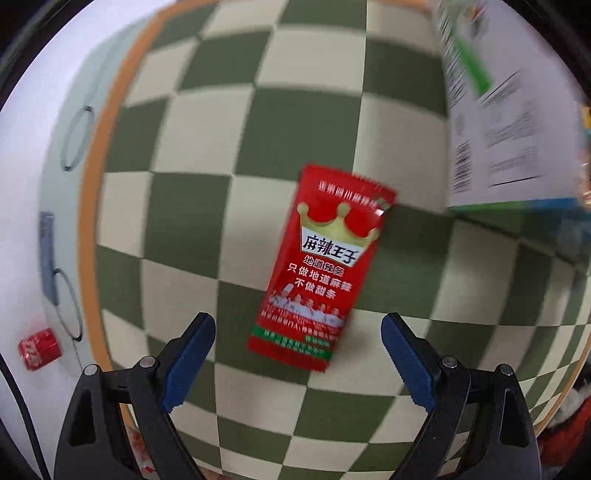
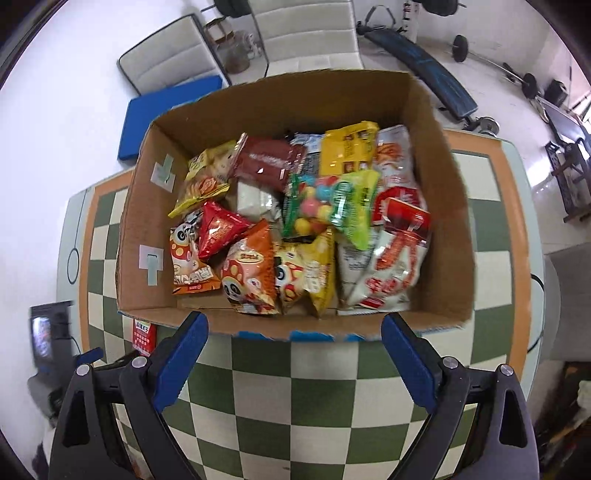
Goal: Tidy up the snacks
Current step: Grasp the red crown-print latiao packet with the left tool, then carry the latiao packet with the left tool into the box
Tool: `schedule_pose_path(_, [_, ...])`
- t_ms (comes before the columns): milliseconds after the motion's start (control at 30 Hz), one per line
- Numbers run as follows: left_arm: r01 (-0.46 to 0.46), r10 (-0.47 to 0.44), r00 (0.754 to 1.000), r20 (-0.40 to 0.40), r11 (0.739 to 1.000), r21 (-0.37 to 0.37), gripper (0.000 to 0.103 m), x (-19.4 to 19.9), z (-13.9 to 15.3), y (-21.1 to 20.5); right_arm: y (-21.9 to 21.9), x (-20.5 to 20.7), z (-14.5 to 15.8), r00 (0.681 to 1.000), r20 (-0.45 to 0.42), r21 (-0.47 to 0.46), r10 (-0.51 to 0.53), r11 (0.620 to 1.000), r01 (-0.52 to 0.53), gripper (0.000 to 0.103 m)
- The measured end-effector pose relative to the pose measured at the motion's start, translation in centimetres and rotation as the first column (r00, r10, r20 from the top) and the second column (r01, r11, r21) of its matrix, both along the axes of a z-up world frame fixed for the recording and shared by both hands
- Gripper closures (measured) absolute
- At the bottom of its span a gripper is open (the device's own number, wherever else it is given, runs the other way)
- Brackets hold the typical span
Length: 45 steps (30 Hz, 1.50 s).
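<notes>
A red snack packet (image 1: 321,266) with a gold crown and Chinese text lies flat on the green-and-cream checkered cloth (image 1: 207,155). My left gripper (image 1: 297,332) is open just above it, with the packet's near end between the blue pads. The packet also shows in the right wrist view (image 2: 142,336), left of the cardboard box (image 2: 454,236). The box is full of several snack bags, such as a red triangular bag (image 2: 218,230) and a bag of coloured balls (image 2: 317,206). My right gripper (image 2: 295,336) is open and empty above the box's near wall.
The box's printed outer side (image 1: 509,122) stands to the right of the packet. A red can (image 1: 38,349) lies on the white floor off the table's left edge. Chairs (image 2: 306,33), a blue mat (image 2: 166,110) and gym gear (image 2: 417,55) stand beyond the table.
</notes>
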State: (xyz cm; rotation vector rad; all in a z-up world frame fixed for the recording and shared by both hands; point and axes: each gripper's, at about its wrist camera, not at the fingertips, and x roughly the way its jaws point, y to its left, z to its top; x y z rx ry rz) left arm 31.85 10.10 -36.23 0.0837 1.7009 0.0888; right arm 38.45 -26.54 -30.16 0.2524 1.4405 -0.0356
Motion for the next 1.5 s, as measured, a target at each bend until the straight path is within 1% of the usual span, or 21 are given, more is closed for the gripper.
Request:
schedule_pose_path(67, [0.005, -0.006, 0.999, -0.042, 1.000, -0.014, 0.011, 0.3, -1.7, 0.1, 0.5, 0.4, -0.3, 1.000, -0.006, -0.004, 0.012, 1.000, -0.012, 0.006])
schedule_pose_path(133, [0.005, -0.007, 0.998, -0.058, 0.999, -0.034, 0.011, 0.5, -2.7, 0.0, 0.9, 0.7, -0.8, 1.000, -0.016, -0.006, 0.021, 1.000, -0.021, 0.006])
schedule_pose_path(167, [0.000, -0.002, 0.999, -0.049, 0.999, -0.045, 0.011, 0.6, -2.8, 0.0, 1.0, 0.8, -1.0, 1.000, -0.021, -0.007, 0.023, 1.000, -0.023, 0.006])
schedule_pose_path(233, [-0.004, 0.002, 1.000, -0.031, 0.998, -0.070, 0.016, 0.6, -2.6, -0.1, 1.1, 0.9, -1.5, 0.999, -0.032, -0.006, 0.026, 1.000, -0.026, 0.006])
schedule_pose_path(300, [-0.022, 0.020, 1.000, -0.019, 0.995, -0.100, 0.035, 0.3, -2.3, -0.1, 1.0, 1.0, -1.8, 0.999, -0.040, -0.010, 0.027, 1.000, -0.027, 0.006])
schedule_pose_path(333, [-0.020, 0.019, 1.000, -0.012, 0.995, -0.100, 0.040, 0.0, -2.1, -0.3, 1.0, 1.0, -1.9, 0.999, -0.043, -0.011, 0.027, 1.000, -0.028, 0.006])
schedule_pose_path(367, [-0.016, 0.015, 1.000, -0.010, 0.995, -0.100, 0.047, -0.2, -1.9, -0.4, 1.0, 1.1, -2.1, 0.998, -0.047, -0.012, 0.028, 1.000, -0.028, 0.006])
schedule_pose_path(467, [-0.024, 0.022, 1.000, -0.015, 0.996, -0.082, 0.049, -1.0, -1.9, -0.7, 1.0, 1.0, -2.2, 0.998, -0.049, -0.008, 0.027, 1.000, -0.028, 0.006])
schedule_pose_path(533, [-0.044, 0.043, 0.999, -0.015, 0.995, -0.089, 0.051, -1.5, -1.8, -0.6, 1.1, 0.9, -2.3, 0.998, -0.050, -0.006, 0.029, 1.000, -0.029, 0.006])
schedule_pose_path(667, [-0.082, 0.083, 0.997, 0.004, 0.991, -0.102, 0.051, -2.9, -0.9, -0.2, 1.1, 0.6, -2.3, 0.998, -0.052, 0.002, 0.031, 1.000, -0.031, 0.006])
schedule_pose_path(767, [-0.111, 0.114, 0.993, 0.024, 0.987, -0.119, 0.052, -4.4, 0.6, 0.2, 0.8, 0.5, -2.1, 0.998, -0.051, 0.005, 0.025, 1.000, -0.025, 0.006])
schedule_pose_path(867, [-0.134, 0.143, 0.989, 0.049, 0.981, -0.143, 0.052, -6.2, 2.7, 0.6, 0.4, 0.4, -2.0, 0.999, -0.051, 0.018, 0.014, 1.000, -0.013, 0.006])
schedule_pose_path(1033, [-0.136, 0.161, 0.980, 0.120, 0.972, -0.194, 0.052, -8.2, 8.1, -0.1, -0.7, 0.1, -1.1, 0.999, -0.040, 0.048, -0.026, 0.998, 0.028, 0.006])
schedule_pose_path(1133, [-0.105, 0.147, 0.975, 0.165, 0.966, -0.237, 0.052, -7.8, 11.5, -1.3, -1.6, -0.2, -0.1, 0.999, -0.023, 0.059, -0.039, 0.997, 0.040, 0.006])
schedule_pose_path(1200, [-0.078, 0.130, 0.974, 0.185, 0.961, -0.266, 0.052, -4.8, 14.3, -2.7, -2.4, -0.4, 0.7, 0.999, -0.011, 0.062, -0.050, 0.997, 0.051, 0.006])
schedule_pose_path(1333, [-0.012, 0.088, 0.969, 0.230, 0.949, -0.315, 0.051, -0.2, 17.5, -6.5, -3.9, -0.6, 1.7, 0.997, 0.004, 0.057, -0.073, 0.996, 0.073, 0.006])
schedule_pose_path(1400, [0.017, 0.069, 0.966, 0.251, 0.945, -0.327, 0.051, 1.5, 18.8, -7.8, -4.7, -0.6, 2.0, 0.996, 0.010, 0.057, -0.092, 0.994, 0.092, 0.006])
schedule_pose_path(1500, [0.046, 0.046, 0.964, 0.261, 0.941, -0.335, 0.051, 3.9, 18.9, -9.8, -5.7, -0.5, 2.3, 0.992, 0.021, 0.061, -0.121, 0.991, 0.120, 0.006])
